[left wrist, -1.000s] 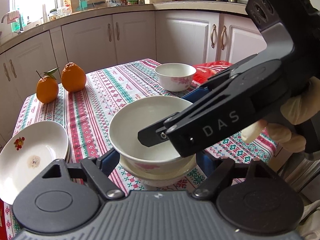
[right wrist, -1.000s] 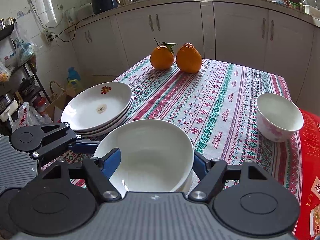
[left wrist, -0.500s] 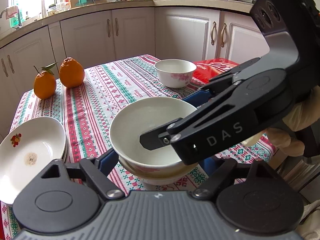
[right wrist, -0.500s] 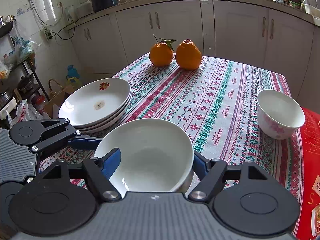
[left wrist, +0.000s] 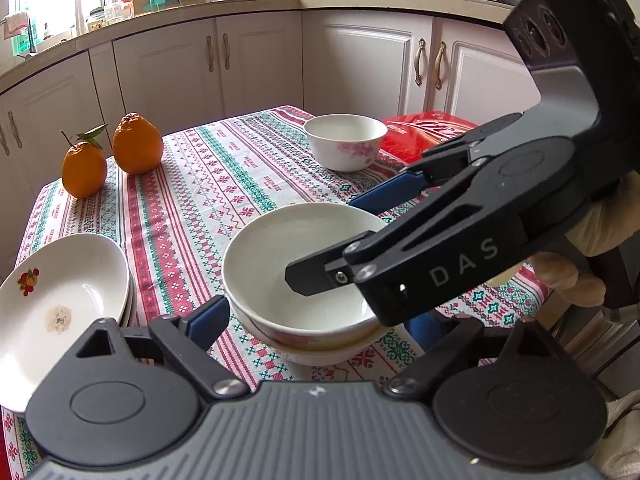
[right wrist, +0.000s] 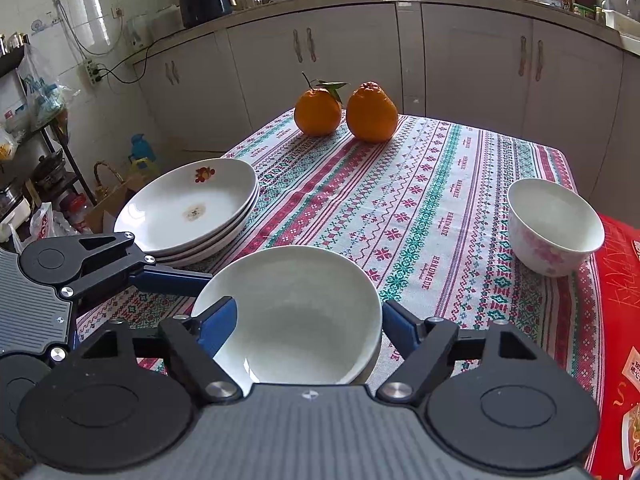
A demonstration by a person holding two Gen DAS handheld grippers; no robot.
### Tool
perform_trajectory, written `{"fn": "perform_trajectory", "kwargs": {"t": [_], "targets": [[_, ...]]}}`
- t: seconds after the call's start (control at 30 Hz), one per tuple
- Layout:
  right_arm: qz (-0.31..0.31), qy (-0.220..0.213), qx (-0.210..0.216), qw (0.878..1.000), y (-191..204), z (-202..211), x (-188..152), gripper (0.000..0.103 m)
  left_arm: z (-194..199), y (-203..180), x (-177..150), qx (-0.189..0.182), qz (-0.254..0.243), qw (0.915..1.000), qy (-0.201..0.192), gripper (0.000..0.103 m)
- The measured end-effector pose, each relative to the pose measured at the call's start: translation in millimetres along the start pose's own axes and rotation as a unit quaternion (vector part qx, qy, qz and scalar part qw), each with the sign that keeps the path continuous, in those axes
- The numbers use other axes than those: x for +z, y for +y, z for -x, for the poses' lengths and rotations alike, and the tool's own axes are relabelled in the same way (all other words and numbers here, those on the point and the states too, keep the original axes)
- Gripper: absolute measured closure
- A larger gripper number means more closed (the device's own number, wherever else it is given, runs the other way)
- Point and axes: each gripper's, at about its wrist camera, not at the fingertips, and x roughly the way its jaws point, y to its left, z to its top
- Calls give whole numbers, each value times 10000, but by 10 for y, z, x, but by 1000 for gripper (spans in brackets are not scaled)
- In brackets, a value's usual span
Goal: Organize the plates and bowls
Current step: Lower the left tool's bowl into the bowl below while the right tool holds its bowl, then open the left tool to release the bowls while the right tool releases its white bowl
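Note:
A white bowl with pink flowers (left wrist: 296, 280) sits nested in a second bowl (left wrist: 320, 354) on the striped tablecloth; it also shows in the right wrist view (right wrist: 296, 312). My left gripper (left wrist: 320, 320) is open, its blue fingers on either side of the stacked bowls. My right gripper (right wrist: 308, 320) is open too, its fingers straddling the same bowl from the other side. In the left wrist view its black body (left wrist: 460, 240) reaches over the bowl. A third flowered bowl (left wrist: 346, 140) stands alone farther back, also in the right wrist view (right wrist: 554, 226). A stack of white plates (right wrist: 192, 208) lies at the left.
Two oranges (right wrist: 346, 110) stand at the table's far edge. A red packet (left wrist: 432, 136) lies behind the lone bowl. White kitchen cabinets (left wrist: 260, 60) run behind the table. The table's edges are close on all sides.
Both grippers have backed away and risen a little from the stacked bowls, so more of the table shows. The bowls and plates have not moved.

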Motion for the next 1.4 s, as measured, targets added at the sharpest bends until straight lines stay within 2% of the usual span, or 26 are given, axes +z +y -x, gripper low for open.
{"fn": "perform_trajectory", "kwargs": {"t": [0.07,0.17,0.43,0.6,0.73,0.87,1.03,1.17,1.27,1.4], "targets": [[26,-46,-10,10000,15,23,-6,7,42,7,-21,-11,-11,10000,2,9],[88,-47,6,9999,55,32,-28,1,111,24,-65,-59,-7,10000,35,9],[251,-30,-53,9997,116,69,-94,0,343,75,-78,-118,-252,9996,52,9],[267,-233,-255,9990,-42,270,-63,0,463,174,90,-16,-500,9986,-144,6],[214,-293,-519,9980,-242,365,-64,0,407,268,304,10,-559,9981,-244,5],[228,-300,-895,9953,-464,382,-85,0,235,319,567,-47,-628,9976,-286,5],[324,-279,-1227,9915,-696,322,-101,0,-72,322,903,-352,-746,9961,-327,5],[372,-293,-1354,9897,-890,237,-77,0,-413,268,1162,-622,-823,9944,-211,2],[376,-298,-1449,9883,-1069,148,-42,0,-714,175,1323,-569,-1091,9923,-102,2],[294,-325,-1495,9878,-1328,14,3,0,-1170,107,1524,-710,-1242,9897,78,2]]}}
